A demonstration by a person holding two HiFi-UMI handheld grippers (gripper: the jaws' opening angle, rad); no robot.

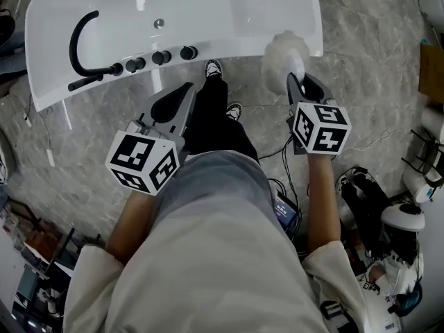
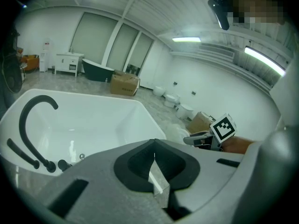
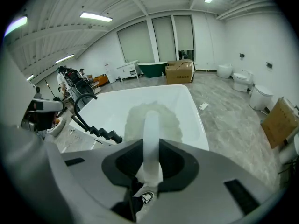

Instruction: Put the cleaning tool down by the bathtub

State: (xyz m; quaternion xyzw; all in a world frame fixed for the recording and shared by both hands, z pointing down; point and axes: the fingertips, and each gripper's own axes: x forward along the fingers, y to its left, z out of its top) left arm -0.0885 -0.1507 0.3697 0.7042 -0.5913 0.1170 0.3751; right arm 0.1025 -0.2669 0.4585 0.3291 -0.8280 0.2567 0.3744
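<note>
My right gripper [image 3: 150,144]: clamped on the stiff white handle of the fluffy cleaning tool [image 1: 283,54], its soft head over the bathtub [image 1: 208,5] rim. My left gripper [image 2: 154,149]: closed, empty. Tool likely light; handle looks smooth, so hold mid-handle.

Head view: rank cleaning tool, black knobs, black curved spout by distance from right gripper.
1. cleaning tool: held in the right gripper, at the right corner of the bathtub.
2. black knobs: on the near rim, further left.
3. black curved spout: far left end.
</note>
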